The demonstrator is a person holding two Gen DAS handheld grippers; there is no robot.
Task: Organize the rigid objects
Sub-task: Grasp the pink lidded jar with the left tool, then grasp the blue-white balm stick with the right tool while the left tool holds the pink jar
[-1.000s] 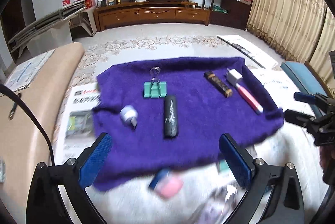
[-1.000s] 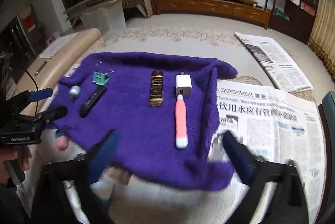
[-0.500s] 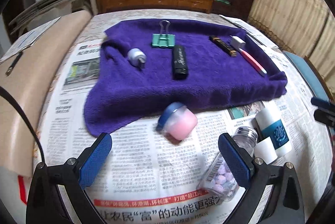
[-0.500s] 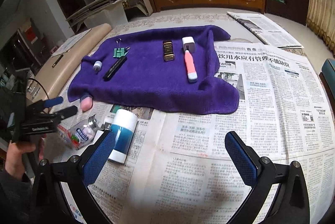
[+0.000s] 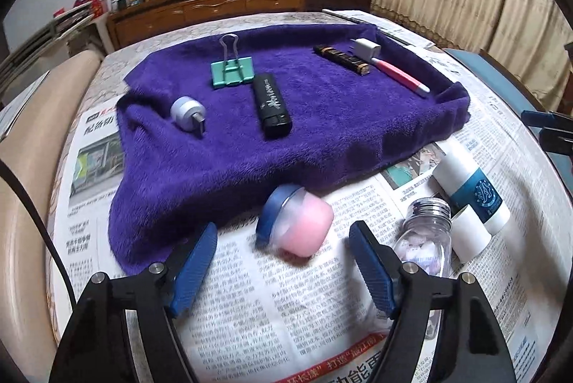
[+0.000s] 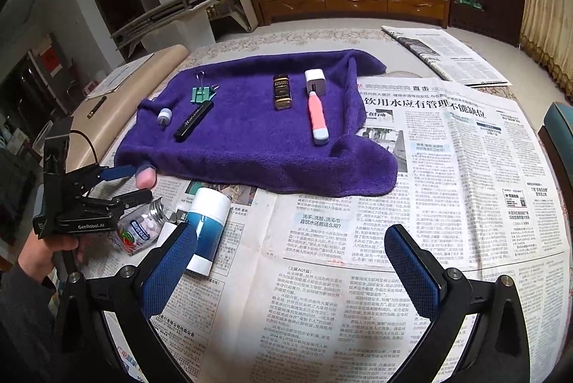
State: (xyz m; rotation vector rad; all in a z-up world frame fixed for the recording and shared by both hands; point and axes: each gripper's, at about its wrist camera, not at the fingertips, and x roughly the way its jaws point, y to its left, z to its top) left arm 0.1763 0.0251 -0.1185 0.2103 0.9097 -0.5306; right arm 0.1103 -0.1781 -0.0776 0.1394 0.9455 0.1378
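A pink jar with a blue lid (image 5: 297, 225) lies on its side on the newspaper, just in front of the purple towel (image 5: 322, 132). My left gripper (image 5: 283, 230) is closing with the jar between its fingertips; the pads stand apart from it. The right wrist view shows that same left gripper (image 6: 138, 184) straddling the pink jar (image 6: 145, 177). My right gripper (image 6: 290, 230) is open over bare newspaper with nothing between its fingers. On the towel lie a teal binder clip (image 5: 232, 73), a black lighter (image 5: 272, 105), a small silver plug (image 5: 188, 112), a brown-gold bar (image 5: 342, 60), a white charger (image 5: 366, 49) and a pink pen-shaped tool (image 5: 401, 76).
A glass bottle with a metal cap (image 5: 426, 232) and a white-and-blue tube (image 5: 472, 193) lie on the newspaper right of the jar. A padded beige edge (image 5: 25, 204) runs along the left. Newspaper (image 6: 447, 168) covers the surface right of the towel.
My left gripper dropped from above the towel to the newspaper in front of it, and its jaws narrowed around the pink jar. The right gripper drew back from the towel over the newspaper.
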